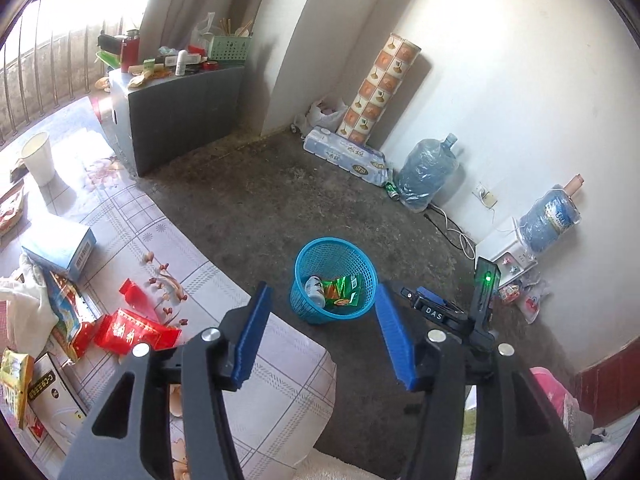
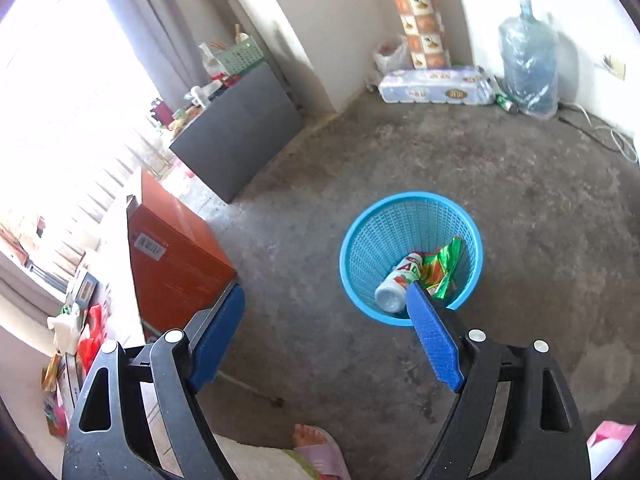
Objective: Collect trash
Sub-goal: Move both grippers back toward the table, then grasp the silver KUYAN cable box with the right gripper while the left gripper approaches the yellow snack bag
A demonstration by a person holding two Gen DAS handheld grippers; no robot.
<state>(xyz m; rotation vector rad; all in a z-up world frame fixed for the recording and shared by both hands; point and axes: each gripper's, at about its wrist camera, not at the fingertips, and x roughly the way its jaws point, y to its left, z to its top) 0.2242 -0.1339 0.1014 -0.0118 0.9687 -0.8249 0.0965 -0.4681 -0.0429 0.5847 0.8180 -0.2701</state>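
Note:
A blue mesh trash basket (image 1: 362, 258) (image 2: 362, 240) stands on the concrete floor. Inside lie a white bottle (image 1: 315, 290) (image 2: 398, 282) and a green snack wrapper (image 1: 344, 290) (image 2: 446, 266). My left gripper (image 1: 322, 322) is open and empty, held above the table's corner with the basket beyond its fingertips. My right gripper (image 2: 324, 300) is open and empty above the floor, its right fingertip over the basket's near rim. Red wrappers (image 1: 134, 330), a blue box (image 1: 60, 250) and a yellow packet (image 1: 14, 380) lie on the table (image 1: 224, 292) at left.
A white paper cup (image 1: 38, 156) stands at the table's far left. A grey cabinet (image 1: 180, 108) with clutter stands behind. An orange-brown box (image 2: 176, 256) sits left of the right gripper. Water jugs (image 1: 426, 170), a tissue pack (image 1: 346, 156) and a cable line the wall. A sandalled foot (image 2: 316, 446) is below.

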